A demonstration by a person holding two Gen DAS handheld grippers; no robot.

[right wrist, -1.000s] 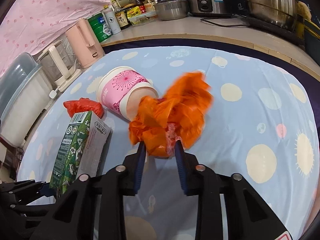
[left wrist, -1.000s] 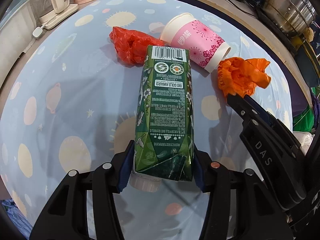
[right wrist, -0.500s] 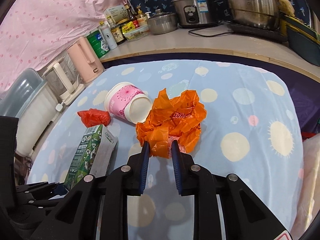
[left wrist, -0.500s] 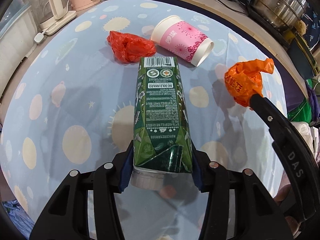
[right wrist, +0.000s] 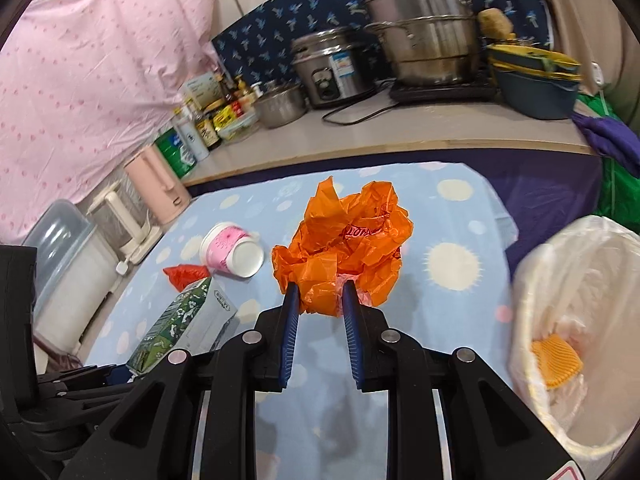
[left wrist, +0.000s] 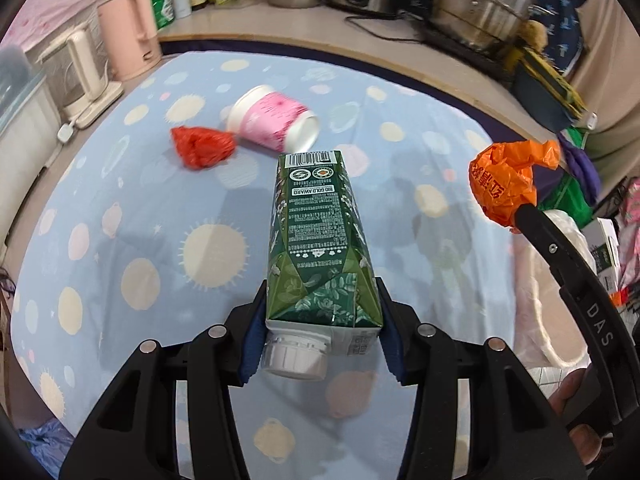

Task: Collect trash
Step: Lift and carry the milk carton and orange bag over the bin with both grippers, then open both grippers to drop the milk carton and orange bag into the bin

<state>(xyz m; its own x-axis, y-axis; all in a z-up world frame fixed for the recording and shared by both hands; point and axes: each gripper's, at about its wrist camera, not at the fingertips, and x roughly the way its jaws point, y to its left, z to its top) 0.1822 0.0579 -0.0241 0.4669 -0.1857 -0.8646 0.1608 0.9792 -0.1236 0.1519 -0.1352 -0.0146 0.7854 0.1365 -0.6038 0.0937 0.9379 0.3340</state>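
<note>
Right now the green carton (left wrist: 320, 240) is clamped cap-end in the left gripper (left wrist: 320, 344), lifted above the spotted cloth (left wrist: 120, 248). The right gripper (right wrist: 319, 292) pinches an orange bag (right wrist: 344, 244) beside the lined bin (right wrist: 576, 304).

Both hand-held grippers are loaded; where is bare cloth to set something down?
Bare cloth lies on the near left, below the red bag, and on the right between the orange bag and the lined bin. The pink cup crowds the far middle.

Green carton (left wrist: 320, 240); orange bag (right wrist: 344, 240); pink cup (left wrist: 272, 122).
</note>
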